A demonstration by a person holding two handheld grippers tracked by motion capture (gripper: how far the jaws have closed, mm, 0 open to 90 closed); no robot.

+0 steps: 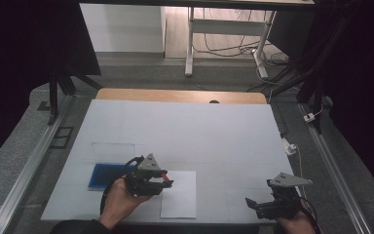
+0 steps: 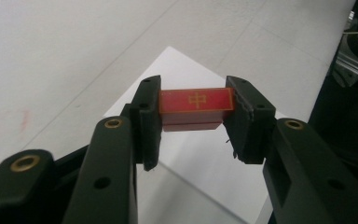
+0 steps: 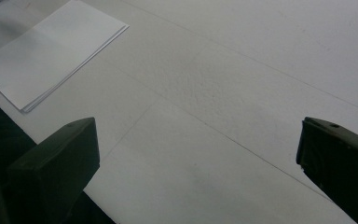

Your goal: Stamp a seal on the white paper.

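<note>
One red block (image 2: 196,101); one paper stack (image 1: 178,194); two grippers

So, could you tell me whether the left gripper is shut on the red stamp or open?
Shut on it: the left gripper presses both pads against the red stamp's ends.

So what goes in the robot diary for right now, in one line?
left gripper: shut on red stamp | over paper stack | right gripper: open, nothing held | blue tray: beside paper

Both black two-jaw grippers, left (image 1: 167,181) and right (image 1: 251,204), carry grey three-cornered plates and black cables; brass-ringed holes stud the left fingers (image 2: 147,116); dark sleeves.
</note>
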